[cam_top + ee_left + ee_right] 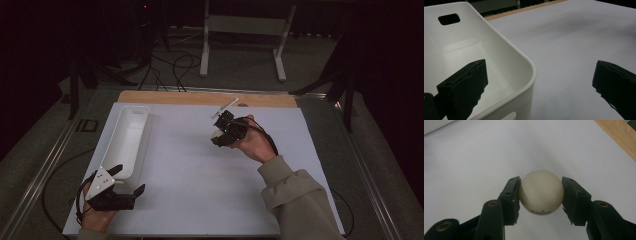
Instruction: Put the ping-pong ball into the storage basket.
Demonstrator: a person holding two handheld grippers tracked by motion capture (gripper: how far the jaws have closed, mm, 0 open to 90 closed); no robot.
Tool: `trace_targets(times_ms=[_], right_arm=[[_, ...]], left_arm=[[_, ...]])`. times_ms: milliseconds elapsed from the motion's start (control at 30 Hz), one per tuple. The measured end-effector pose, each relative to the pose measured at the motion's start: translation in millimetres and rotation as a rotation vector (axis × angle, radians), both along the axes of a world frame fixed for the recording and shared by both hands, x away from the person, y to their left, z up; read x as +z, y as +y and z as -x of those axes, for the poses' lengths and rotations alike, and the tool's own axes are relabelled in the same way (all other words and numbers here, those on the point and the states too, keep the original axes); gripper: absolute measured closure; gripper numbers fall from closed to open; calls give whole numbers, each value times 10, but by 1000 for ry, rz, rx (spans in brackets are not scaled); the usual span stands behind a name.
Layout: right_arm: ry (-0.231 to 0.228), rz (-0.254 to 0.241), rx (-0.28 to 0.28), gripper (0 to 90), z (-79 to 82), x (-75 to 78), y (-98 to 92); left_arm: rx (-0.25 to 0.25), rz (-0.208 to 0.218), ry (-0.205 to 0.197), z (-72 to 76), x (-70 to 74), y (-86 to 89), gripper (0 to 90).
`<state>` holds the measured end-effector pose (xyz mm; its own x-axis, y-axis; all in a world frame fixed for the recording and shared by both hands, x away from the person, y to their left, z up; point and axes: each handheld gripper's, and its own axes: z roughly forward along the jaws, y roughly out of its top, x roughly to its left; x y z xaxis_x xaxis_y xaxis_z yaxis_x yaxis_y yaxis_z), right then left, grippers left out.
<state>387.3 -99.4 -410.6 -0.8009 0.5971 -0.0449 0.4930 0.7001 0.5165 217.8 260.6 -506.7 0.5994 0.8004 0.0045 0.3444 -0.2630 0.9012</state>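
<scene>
Above the white table (200,170), the right gripper (541,192) clamps a ball (541,192).

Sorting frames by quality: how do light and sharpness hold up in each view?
High view: dim, dark surround, white bin pale. Left gripper view: the bin's near rim soft. Right gripper view: ball evenly lit, sharp, its print readable only in part.

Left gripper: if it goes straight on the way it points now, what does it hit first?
Likely the bin: its near corner rim sits between the open jaws of the left gripper, one jaw over the bin's inside, the other over the bare table. Depth is unclear; it may pass just above the rim.
</scene>
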Motion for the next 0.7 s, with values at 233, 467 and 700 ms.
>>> trace_targets(times_ms=[233, 467, 700], right_arm=[[4, -2, 11, 511, 9, -3, 42], [3, -8, 16, 511, 16, -12, 78], [3, -4, 25, 511, 26, -12, 114]], left_arm=[[0, 0, 0, 1, 1, -1, 5], [-1, 0, 1, 0, 0, -2, 5], [-1, 0, 0, 2, 1, -2, 5]])
